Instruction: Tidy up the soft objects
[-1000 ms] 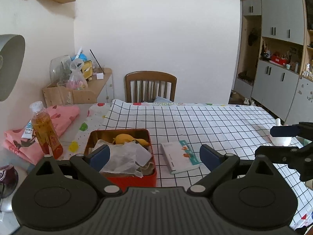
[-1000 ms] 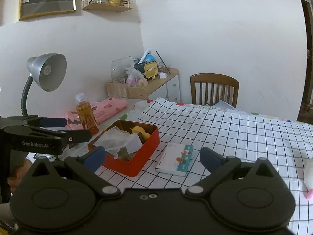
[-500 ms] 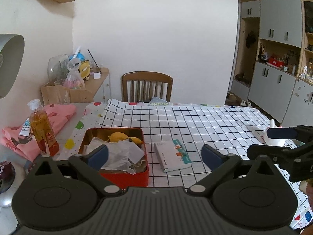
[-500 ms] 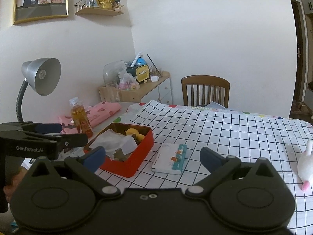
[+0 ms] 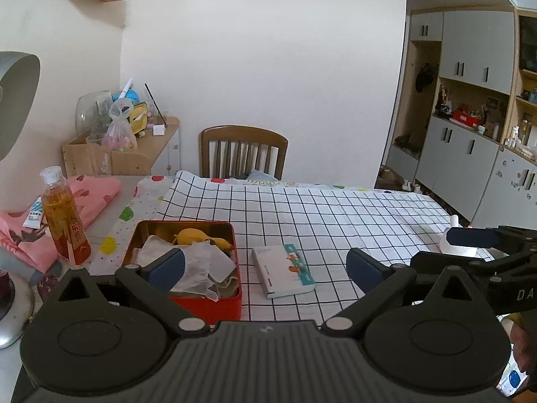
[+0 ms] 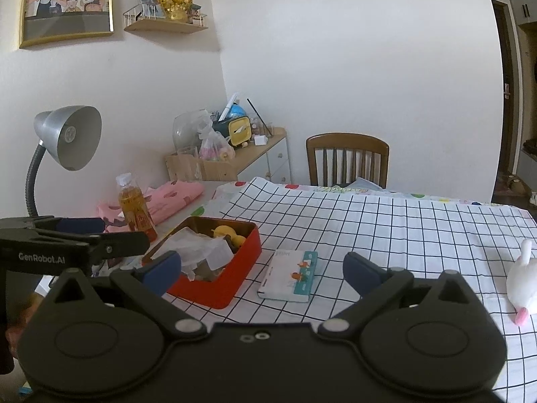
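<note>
- White plush toy (image 6: 522, 282) lies on its side on the checked tablecloth (image 6: 386, 221), well to the right of the red tin (image 6: 214, 282); a pink tip shows at its near end, an ear or limb sticks up at the far end. In the left wrist view it is mostly hidden behind the right gripper's finger.
- Judged light, squashy and not fragile. The fabric should give grip; the risk is pinching only loose pile, or the toy rolling. Best hold looks like the fat middle of the body, not the thin ear.
- Red tin already holds a yellow soft toy (image 5: 198, 236) at its far end and crumpled white cloth or paper (image 5: 198, 265) over the near half. This is probably where the soft things go; room is left, but not much.
- Small boxed pack (image 6: 290, 275) lies flat just right of the tin, between it and the plush. It looks stiff, so likely not part of the task.
- Left of the tin: orange drink bottle (image 5: 63, 216) upright, pink folded cloth (image 5: 90, 198) behind it, desk lamp (image 6: 67, 137) beyond.
- Left gripper (image 5: 265, 267): fingers spread wide, nothing between them, hovering over the near table edge facing the tin.
- Right gripper (image 6: 261, 267): likewise wide apart and empty, with the plush off to its right.
</note>
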A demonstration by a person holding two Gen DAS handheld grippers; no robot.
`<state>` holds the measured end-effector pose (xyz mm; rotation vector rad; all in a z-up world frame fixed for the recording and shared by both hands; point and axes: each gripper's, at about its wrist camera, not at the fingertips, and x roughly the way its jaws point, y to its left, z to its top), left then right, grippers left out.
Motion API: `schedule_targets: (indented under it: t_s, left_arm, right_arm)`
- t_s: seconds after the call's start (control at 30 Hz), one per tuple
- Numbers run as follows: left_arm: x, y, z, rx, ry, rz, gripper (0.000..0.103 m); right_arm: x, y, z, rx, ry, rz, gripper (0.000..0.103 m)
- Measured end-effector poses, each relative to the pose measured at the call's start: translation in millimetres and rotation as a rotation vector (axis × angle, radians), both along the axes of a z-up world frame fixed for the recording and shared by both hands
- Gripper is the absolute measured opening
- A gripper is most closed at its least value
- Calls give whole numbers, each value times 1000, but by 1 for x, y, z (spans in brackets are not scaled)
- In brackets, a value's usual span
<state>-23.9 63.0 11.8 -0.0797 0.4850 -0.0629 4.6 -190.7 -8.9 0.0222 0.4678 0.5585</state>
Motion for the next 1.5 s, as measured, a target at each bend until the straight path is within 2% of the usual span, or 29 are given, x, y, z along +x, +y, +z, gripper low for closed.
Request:
schedule_targets:
  t_s: [0.6, 0.77, 0.93, 1.3, 1.5]
  left_arm:
    - [1, 3, -3, -24, 9, -10, 103]
    - [0, -2, -4, 1, 10, -10, 103]
    - [1, 0, -5, -27, 21, -15, 103]
    - [4, -3, -5, 20, 11, -8, 103]
    - [8, -2, -7, 17, 25, -12, 103]
  right_arm:
    - [1, 2, -3, 4, 9, 0, 103]
    - [1, 3, -4, 9, 12, -16, 103]
    - [1, 3, -4, 11, 17, -19, 103]
    - [4, 4, -6, 5, 15, -20, 103]
    - [8, 3, -9, 2, 22, -24, 103]
